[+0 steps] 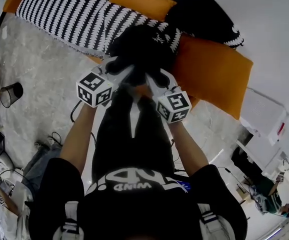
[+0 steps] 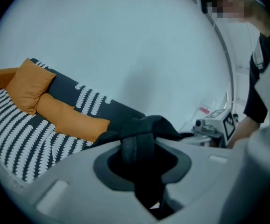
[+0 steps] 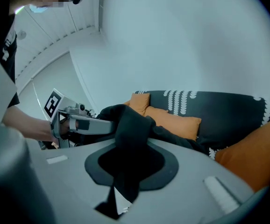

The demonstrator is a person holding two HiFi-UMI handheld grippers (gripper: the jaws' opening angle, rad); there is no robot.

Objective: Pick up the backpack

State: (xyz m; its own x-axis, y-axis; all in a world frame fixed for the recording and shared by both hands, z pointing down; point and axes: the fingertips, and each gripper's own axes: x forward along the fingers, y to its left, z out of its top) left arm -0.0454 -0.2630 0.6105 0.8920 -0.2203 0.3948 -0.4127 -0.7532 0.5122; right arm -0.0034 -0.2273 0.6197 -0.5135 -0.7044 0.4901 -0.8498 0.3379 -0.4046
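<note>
**Both grippers clamped on the backpack**

The black backpack (image 1: pixel 144 46) sits in front of the person, bunched at the tips of both grippers, over the front edge of the striped sofa (image 1: pixel 64 14) in the head view. The left gripper (image 1: pixel 122 79) is closed on a black strap (image 2: pixel 137 143) that runs up between its jaws. The right gripper (image 1: pixel 152 82) is closed on a fold of black backpack fabric (image 3: pixel 130 125). The two grippers are close together, side by side. An orange cushion (image 1: pixel 214 71) lies just to the right of the backpack.

black backpack (image 1: pixel 143 45), orange cushions (image 1: pixel 212 73), black-white patterned sofa (image 1: pixel 59 14)
</note>
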